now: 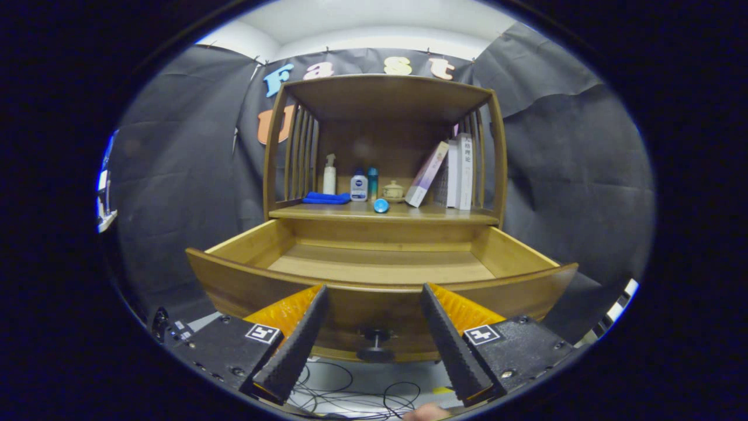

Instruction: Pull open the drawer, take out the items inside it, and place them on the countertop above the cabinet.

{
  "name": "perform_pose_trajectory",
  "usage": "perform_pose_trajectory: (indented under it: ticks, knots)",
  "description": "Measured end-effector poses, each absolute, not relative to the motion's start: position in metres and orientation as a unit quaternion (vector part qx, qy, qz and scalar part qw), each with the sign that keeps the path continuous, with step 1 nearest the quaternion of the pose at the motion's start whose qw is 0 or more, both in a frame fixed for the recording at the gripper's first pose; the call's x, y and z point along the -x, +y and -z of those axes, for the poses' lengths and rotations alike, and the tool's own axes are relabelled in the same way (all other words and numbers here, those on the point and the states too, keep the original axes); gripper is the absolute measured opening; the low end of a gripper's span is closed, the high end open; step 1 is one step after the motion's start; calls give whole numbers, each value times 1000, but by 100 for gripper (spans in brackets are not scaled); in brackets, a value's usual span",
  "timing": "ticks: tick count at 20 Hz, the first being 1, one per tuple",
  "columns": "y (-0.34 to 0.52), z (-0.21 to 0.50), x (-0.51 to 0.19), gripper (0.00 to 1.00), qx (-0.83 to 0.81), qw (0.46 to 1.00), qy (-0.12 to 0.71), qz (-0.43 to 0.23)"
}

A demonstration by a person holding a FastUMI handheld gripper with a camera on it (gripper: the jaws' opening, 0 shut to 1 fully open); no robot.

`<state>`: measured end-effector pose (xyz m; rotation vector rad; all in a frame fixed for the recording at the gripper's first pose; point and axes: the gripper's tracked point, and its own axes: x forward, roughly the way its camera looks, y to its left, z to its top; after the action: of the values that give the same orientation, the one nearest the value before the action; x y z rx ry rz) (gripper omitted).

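The wooden cabinet's drawer (251, 245) stands pulled out towards me, and the part of its floor that I see is bare wood. Its dark knob (375, 345) sits on the curved front, low between my fingers. My gripper (374, 291) is open, just in front of the drawer front, with nothing between its fingers. On the countertop (450, 215) above lie a folded blue cloth (325, 198) and a small blue round item (381, 205) at the front edge. Behind them stand a white spray bottle (329, 175), a white and blue bottle (359, 187), a teal bottle (372, 181) and a small lidded jar (392, 190).
Books (459, 172) stand at the right of the countertop, one of them (426, 174) leaning. Slatted side walls and a top board enclose the shelf. Loose cables (350, 392) lie on the floor under the drawer. A fingertip of a hand (423, 414) shows below the gripper.
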<state>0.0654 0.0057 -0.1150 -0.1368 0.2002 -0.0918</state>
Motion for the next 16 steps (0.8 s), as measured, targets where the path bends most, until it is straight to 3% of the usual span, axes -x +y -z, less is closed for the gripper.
perform_pose_trajectory:
  ticks: [6, 16]
  knots:
    - [7, 147, -67, 99, 63, 992, 101, 34]
    - [1, 164, -73, 99, 58, 992, 84, 75]
